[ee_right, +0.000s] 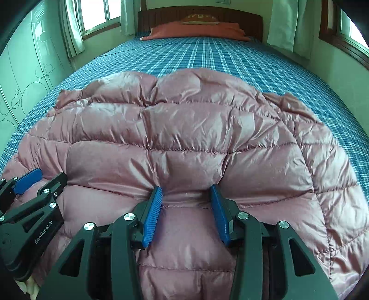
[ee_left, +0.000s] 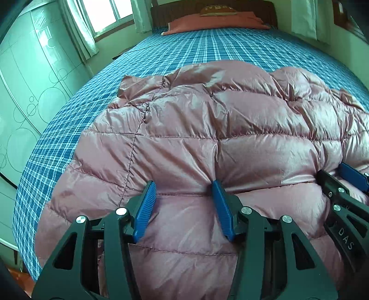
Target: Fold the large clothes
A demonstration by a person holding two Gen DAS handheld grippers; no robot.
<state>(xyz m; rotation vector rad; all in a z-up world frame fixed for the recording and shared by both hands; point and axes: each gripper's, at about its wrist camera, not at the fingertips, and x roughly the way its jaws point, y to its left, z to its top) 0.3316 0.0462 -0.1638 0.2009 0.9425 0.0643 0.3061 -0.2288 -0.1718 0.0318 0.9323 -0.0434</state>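
While the pink quilted down jacket (ee_left: pixel 207 143) lies spread across the near end of the bed, its far edge sits bunched and rumpled toward 12 o'clock, with one crumpled corner at about 10 o'clock in the left wrist view. Jacket covers most of the lower frame in both views; blue plaid sheet (ee_left: pixel 184 48) shows around it from 9 through 3 o'clock. Left gripper (ee_left: pixel 184 187): blue fingers spread wide, tips pressed into the puffy fabric along a stitched seam, a bulge of jacket between them, not clamped. Right gripper (ee_right: pixel 185 188): same posture, fingers apart, tips dug into the fabric at a seam, nothing pinched. Grippers sit side by side near the jacket's near edge; the right one shows at 3 o'clock in the left view, the left one at 9 o'clock in the right view. Beyond the jacket at 12 o'clock: a reddish pillow (ee_right: pixel 196 30) against a dark wooden headboard (ee_right: pixel 244 18). Windows with pale curtains (ee_right: pixel 69 30) at 11 o'clock, pale green wardrobe (ee_left: pixel 25 76) with circle patterns at 9 o'clock.
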